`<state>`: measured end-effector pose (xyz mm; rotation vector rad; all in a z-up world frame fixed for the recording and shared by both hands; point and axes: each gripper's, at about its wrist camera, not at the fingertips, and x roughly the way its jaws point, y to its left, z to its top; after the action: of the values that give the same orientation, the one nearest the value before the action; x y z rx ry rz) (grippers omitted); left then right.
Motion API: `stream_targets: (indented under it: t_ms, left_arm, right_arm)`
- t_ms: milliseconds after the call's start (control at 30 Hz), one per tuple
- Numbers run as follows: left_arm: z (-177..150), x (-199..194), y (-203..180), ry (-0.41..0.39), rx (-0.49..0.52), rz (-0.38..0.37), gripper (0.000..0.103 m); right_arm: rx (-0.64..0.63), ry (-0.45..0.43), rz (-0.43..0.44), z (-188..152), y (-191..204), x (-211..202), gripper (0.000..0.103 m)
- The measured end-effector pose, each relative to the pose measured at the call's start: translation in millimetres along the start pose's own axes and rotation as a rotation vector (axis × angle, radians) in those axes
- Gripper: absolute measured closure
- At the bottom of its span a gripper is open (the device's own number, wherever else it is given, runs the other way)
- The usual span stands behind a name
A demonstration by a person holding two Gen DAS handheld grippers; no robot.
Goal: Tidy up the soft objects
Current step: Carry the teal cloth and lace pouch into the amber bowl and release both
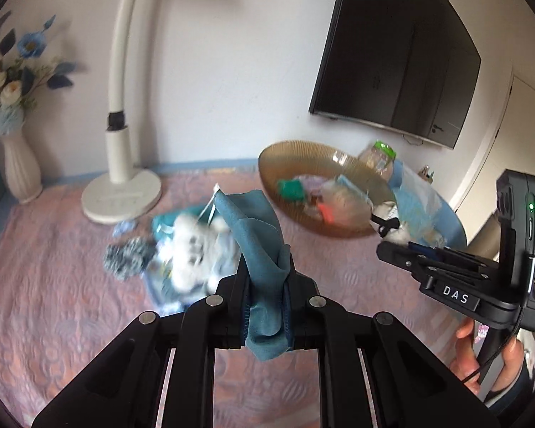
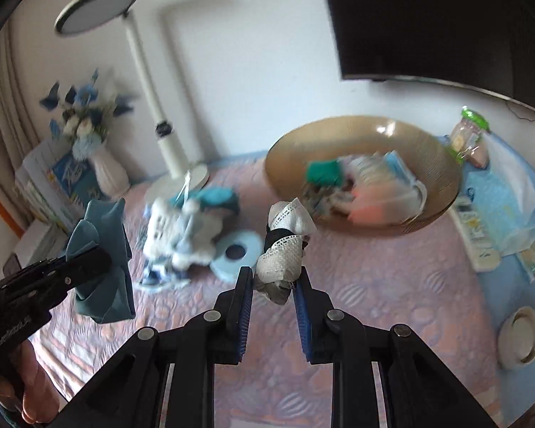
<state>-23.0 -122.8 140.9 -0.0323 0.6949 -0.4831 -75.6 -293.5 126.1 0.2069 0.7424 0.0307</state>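
Note:
My left gripper point(image 1: 265, 287) is shut on a teal cloth point(image 1: 258, 242) that stands up from its jaws, lifted above the pink quilted table point(image 1: 53, 303); the cloth point(image 2: 101, 260) and left gripper point(image 2: 89, 262) also show at the left of the right wrist view. My right gripper point(image 2: 274, 281) is shut on a white lace and black bundle point(image 2: 285, 246), held in the air. On the table behind lies a blurred pile of soft things: a white plush toy point(image 1: 192, 249), a grey pompom point(image 1: 126, 258) and a pale blue ring point(image 2: 237, 251).
A large amber bowl point(image 2: 356, 132) with packets and a green item stands at the back right. A white lamp base point(image 1: 121, 199), a flower vase point(image 1: 21, 167), a wall screen point(image 1: 396, 50) and a blue side table point(image 2: 499, 207) with clutter surround the area.

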Motion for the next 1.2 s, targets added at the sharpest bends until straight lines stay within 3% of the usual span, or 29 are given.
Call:
stream_targets:
  t_ms: [267, 500, 533, 567, 600, 633, 700, 933, 1067, 1133, 1200]
  left_arm:
    - [58, 79, -45, 0.028, 0.032, -0.043, 0.092]
    - [79, 133, -56, 0.045, 0.036, -0.032, 0.091]
    - [81, 138, -56, 0.038, 0.039, -0.029, 0.083]
    - [84, 143, -55, 0.042, 0.037, -0.035, 0.061]
    - [86, 148, -56, 0.051, 0.028, -0.036, 0.047]
    - [86, 149, -54, 0.05, 0.014, -0.033, 0.02]
    - [83, 142, -50, 0.005, 0.006, -0.024, 0.014]
    - [73, 98, -29, -0.002, 0.002, -0.03, 0.014]
    - [69, 46, -10, -0.066, -0.006, 0.019, 0.015]
    - [65, 16, 2, -0.096, -0.01, 0.002, 0.015]
    - [58, -17, 13, -0.133, 0.004, 0.016, 0.015]
  right_arm:
    - [0.115, -0.044, -0.067, 66, -63, 12, 0.081]
    - [0.09, 0.002, -0.012, 88, -79, 49, 0.08]
    - [0.088, 0.008, -0.005, 88, -81, 53, 0.08]
    - [0.089, 0.018, 0.006, 88, -83, 57, 0.079]
    - [0.087, 0.027, 0.022, 87, -85, 61, 0.078]
    - [0.085, 0.034, 0.035, 86, -86, 63, 0.071]
    - [0.086, 0.04, 0.037, 81, -90, 64, 0.06]
    - [0.138, 0.015, 0.039, 63, -105, 40, 0.059]
    - [0.141, 0.002, 0.058, 57, -96, 23, 0.052]
    - [0.139, -0.006, 0.079, 52, -84, 15, 0.043]
    - [0.131, -0.007, 0.103, 48, -70, 9, 0.043]
